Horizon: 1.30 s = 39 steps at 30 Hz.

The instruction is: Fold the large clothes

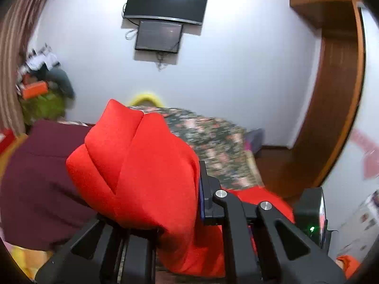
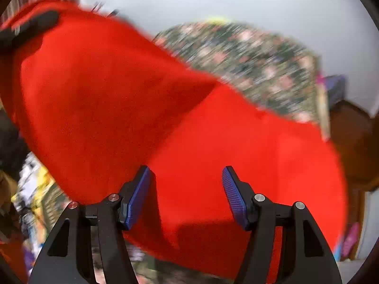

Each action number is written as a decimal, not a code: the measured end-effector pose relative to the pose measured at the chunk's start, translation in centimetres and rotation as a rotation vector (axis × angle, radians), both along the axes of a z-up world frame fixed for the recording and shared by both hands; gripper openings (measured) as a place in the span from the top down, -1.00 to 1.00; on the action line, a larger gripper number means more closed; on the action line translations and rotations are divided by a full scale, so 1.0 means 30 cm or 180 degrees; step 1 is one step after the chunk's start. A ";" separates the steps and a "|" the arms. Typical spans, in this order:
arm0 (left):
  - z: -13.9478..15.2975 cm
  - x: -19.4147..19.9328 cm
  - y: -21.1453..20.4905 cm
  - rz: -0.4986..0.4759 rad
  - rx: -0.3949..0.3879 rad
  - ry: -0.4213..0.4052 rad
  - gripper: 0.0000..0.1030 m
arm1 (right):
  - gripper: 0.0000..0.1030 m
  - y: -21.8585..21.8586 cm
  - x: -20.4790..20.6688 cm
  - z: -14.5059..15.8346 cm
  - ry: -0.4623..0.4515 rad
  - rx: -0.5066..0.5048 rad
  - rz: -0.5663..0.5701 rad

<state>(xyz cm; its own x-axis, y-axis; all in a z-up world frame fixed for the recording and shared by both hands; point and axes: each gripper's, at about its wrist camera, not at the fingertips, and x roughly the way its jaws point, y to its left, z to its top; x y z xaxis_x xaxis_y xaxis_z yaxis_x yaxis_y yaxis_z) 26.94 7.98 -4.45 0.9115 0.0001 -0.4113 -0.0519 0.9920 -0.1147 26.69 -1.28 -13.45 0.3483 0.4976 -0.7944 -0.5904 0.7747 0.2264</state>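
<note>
A large red garment point(image 1: 142, 170) is bunched and lifted above a bed with a floral cover point(image 1: 213, 142). My left gripper point(image 1: 180, 189) is shut on a thick fold of the red garment; the cloth drapes over and hides its left finger. In the right wrist view the red garment point(image 2: 165, 108) fills most of the frame, partly lifted and partly spread on the bed. My right gripper point(image 2: 187, 194) is open just in front of the cloth, blue pads point(image 2: 233, 196) apart and empty. The left gripper shows at the top left of that view point(image 2: 30, 28), holding the raised end.
A maroon cloth point(image 1: 42, 177) lies left of the red garment. A TV point(image 1: 165, 2) and a smaller screen hang on the far wall. A wooden wardrobe point(image 1: 331, 94) stands at the right. Clutter point(image 1: 40, 82) is piled at the far left. The floral bed cover point(image 2: 255, 66) extends behind the garment.
</note>
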 end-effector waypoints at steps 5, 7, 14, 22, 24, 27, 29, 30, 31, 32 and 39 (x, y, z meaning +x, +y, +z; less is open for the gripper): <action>-0.081 0.057 0.000 0.0035 0.0250 0.0243 0.79 | -0.15 0.058 -0.006 -0.077 0.0192 -0.0055 0.0160; -0.091 0.048 -0.031 0.0004 0.0371 0.0246 0.79 | -0.15 0.020 -0.021 -0.055 0.0177 0.0029 0.0143; -0.100 0.105 -0.302 -0.0505 0.0610 0.0260 0.79 | -0.15 -0.356 -0.091 0.082 -0.0279 0.0061 -0.0619; -0.332 0.166 -0.640 -0.1424 0.0667 0.0978 0.79 | -0.15 -0.718 -0.167 0.104 -0.0358 -0.0209 -0.1361; -0.418 0.164 -0.654 -0.1527 0.0637 0.1282 0.74 | -0.15 -0.751 -0.183 0.102 -0.0313 -0.0185 -0.1430; -0.450 0.117 -0.648 -0.1489 0.0769 0.1255 0.59 | -0.15 -0.752 -0.195 0.107 -0.0320 -0.0147 -0.1445; -0.425 0.095 -0.659 -0.1546 0.0838 0.1224 0.27 | -0.15 -0.739 -0.185 0.124 -0.0360 -0.0111 -0.1412; -0.408 0.078 -0.654 -0.1620 0.0833 0.1232 0.10 | -0.15 -0.724 -0.182 0.139 -0.0399 -0.0076 -0.1381; -0.391 0.063 -0.652 -0.1657 0.0829 0.1215 0.07 | -0.15 -0.726 -0.188 0.149 -0.0426 -0.0047 -0.1356; -0.370 0.043 -0.638 -0.1655 0.0844 0.1174 0.07 | -0.15 -0.708 -0.191 0.171 -0.0480 0.0002 -0.1311; -0.302 -0.036 -0.481 -0.1306 0.0704 0.1049 -0.20 | -0.15 -0.567 -0.176 0.268 -0.0769 0.0226 -0.0971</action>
<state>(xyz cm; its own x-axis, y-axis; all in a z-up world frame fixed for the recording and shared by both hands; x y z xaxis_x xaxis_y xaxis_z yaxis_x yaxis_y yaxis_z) 25.85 -6.46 -13.52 0.6785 -0.2084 -0.7044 0.3448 0.9370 0.0550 21.41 -18.29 -5.42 0.6613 0.3933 -0.6387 -0.3785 0.9101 0.1685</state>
